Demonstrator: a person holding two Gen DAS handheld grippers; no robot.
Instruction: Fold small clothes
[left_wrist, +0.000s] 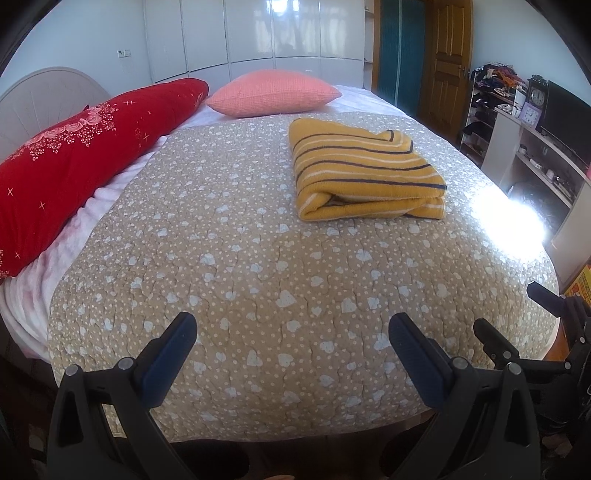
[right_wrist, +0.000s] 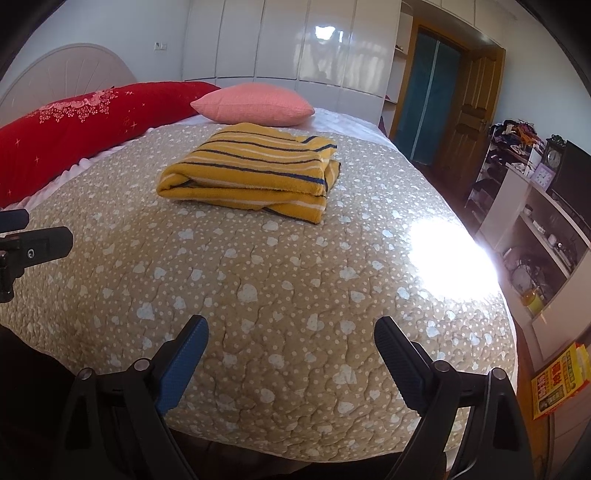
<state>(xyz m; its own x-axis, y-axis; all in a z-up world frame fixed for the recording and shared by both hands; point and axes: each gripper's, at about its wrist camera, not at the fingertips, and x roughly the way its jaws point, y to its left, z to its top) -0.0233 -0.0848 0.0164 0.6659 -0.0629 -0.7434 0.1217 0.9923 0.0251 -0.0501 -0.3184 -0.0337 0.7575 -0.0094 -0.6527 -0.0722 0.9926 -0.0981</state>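
Note:
A yellow striped garment (left_wrist: 364, 171) lies folded into a compact rectangle on the tan heart-print bedspread (left_wrist: 240, 277), toward the far right of the bed. It also shows in the right wrist view (right_wrist: 251, 171), ahead and slightly left. My left gripper (left_wrist: 293, 328) is open and empty above the near edge of the bed, well short of the garment. My right gripper (right_wrist: 291, 332) is open and empty too, over the near edge of the bedspread (right_wrist: 295, 295). Part of the right gripper shows at the right edge of the left wrist view (left_wrist: 517, 332).
A long red pillow (left_wrist: 85, 158) lies along the left side and a pink cushion (left_wrist: 273, 92) at the far end. White wardrobes stand behind the bed. A white shelf unit (left_wrist: 532, 147) with clocks and a screen stands to the right, by a wooden door.

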